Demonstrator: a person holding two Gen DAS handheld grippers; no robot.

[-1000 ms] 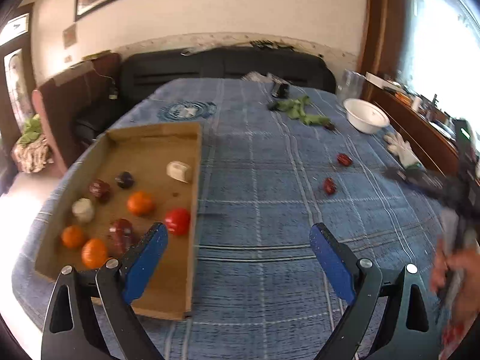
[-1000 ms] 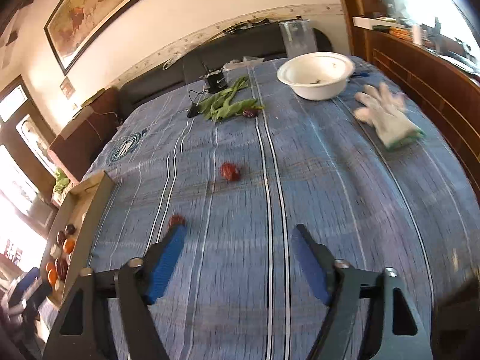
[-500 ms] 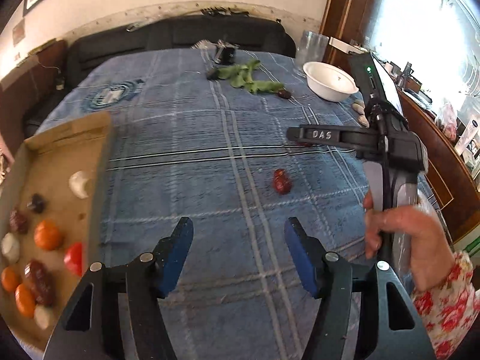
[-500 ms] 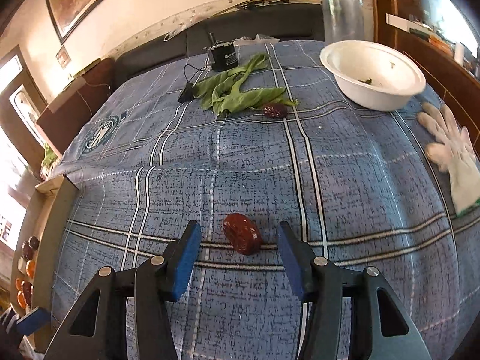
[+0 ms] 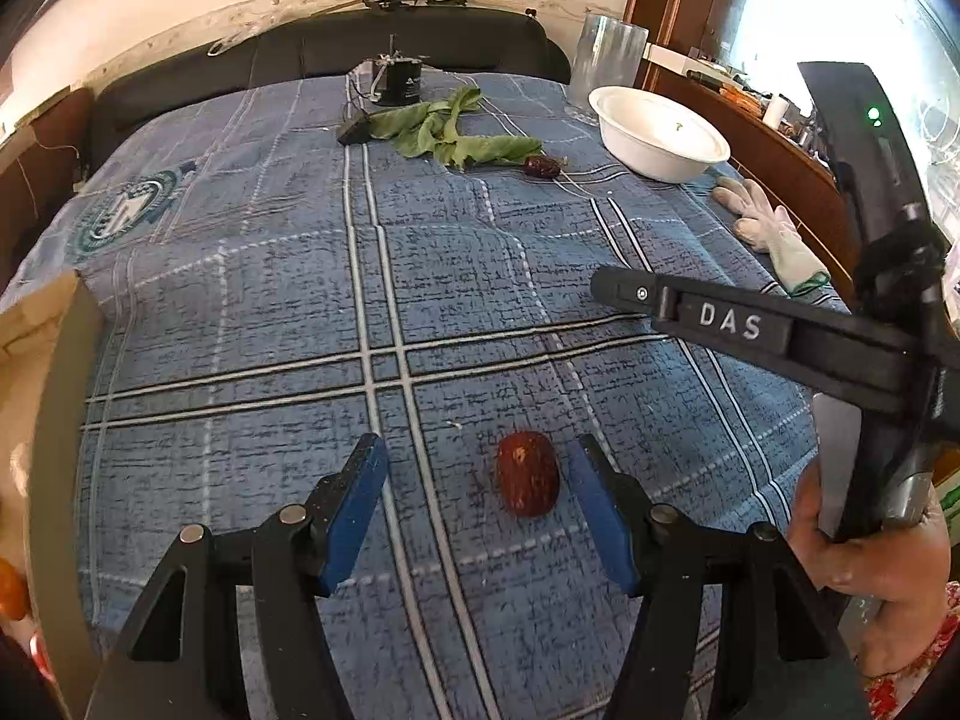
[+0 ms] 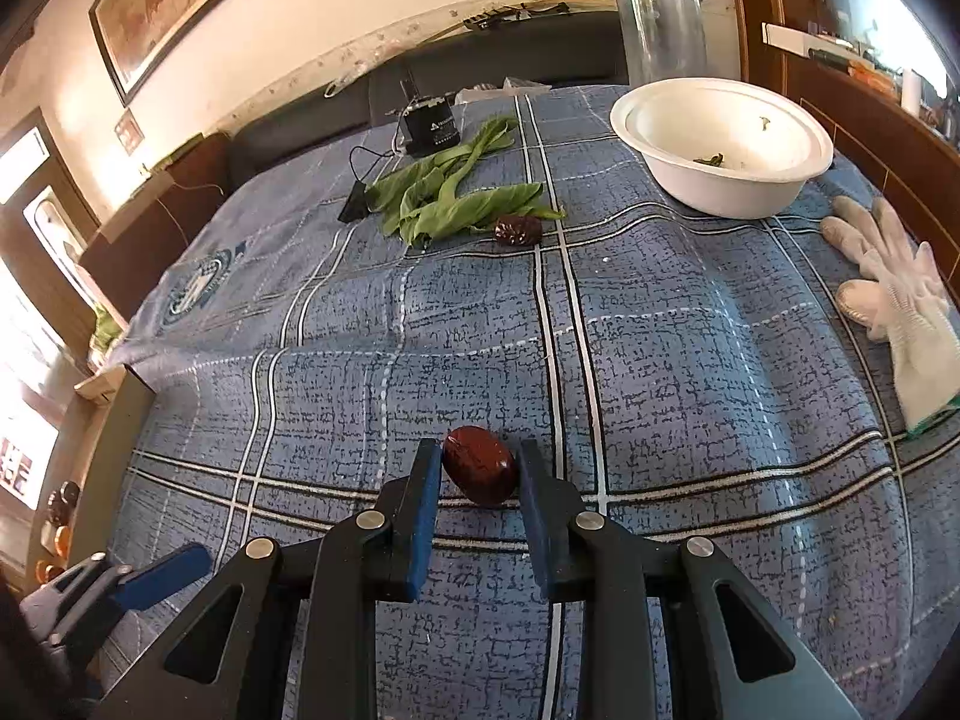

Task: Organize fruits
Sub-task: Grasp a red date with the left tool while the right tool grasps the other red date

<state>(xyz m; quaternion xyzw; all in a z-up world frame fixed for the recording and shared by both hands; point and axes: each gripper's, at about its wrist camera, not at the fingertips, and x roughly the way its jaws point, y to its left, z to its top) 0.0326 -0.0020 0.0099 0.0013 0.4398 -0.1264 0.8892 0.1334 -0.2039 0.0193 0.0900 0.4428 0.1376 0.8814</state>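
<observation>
A red date lies on the blue plaid cloth between the fingers of my open left gripper, nearer the right finger. My right gripper has its blue pads closed against a second red date that rests on the cloth. A third dark date lies by the green leaves; it also shows in the left wrist view. The cardboard tray with an orange fruit stands at the far left edge.
A white bowl and a clear glass jar stand at the back right. White gloves lie at the right edge. A small black device with a cable sits at the back, a dark sofa behind the table.
Both grippers have moved forward and down onto their dates. The right gripper's fingers have closed in on its date. The left gripper has swung right, away from the tray.
</observation>
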